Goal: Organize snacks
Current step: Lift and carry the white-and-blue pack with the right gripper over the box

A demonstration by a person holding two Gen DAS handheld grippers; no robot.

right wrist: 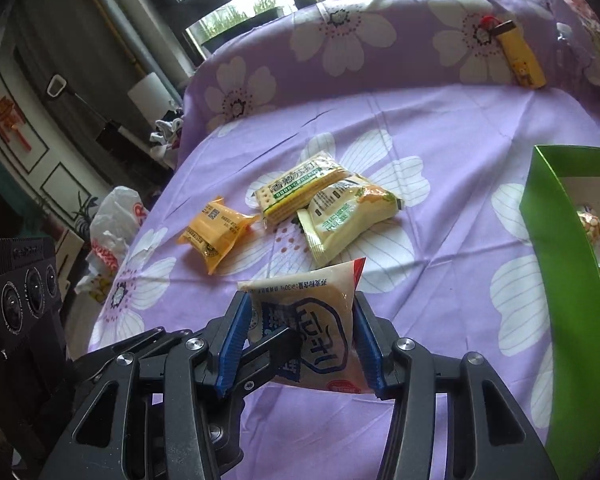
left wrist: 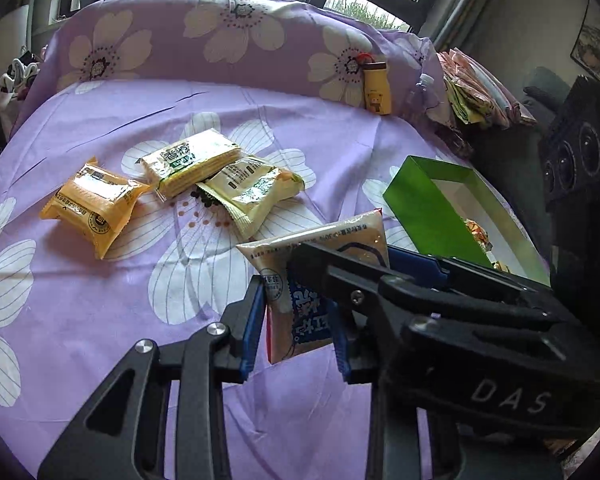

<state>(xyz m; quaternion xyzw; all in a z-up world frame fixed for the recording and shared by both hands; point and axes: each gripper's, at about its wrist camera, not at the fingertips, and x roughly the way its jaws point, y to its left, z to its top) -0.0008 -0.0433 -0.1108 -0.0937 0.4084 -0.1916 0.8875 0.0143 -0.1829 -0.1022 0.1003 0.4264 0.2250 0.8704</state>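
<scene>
Beige snack packet (right wrist: 312, 320), lifted clear of the bed (right wrist: 440, 128), pinched at once by right gripper (right wrist: 300, 344) fingers and left gripper (left wrist: 296, 328) fingers (a shared hold). Green box (right wrist: 556, 264) lies just right. Risk: uneven pulling could tear or drop it.

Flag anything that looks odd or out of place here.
One beige snack packet is clamped by both the right gripper and the left gripper at once. The packets on the sheet just overlap loosely.
</scene>
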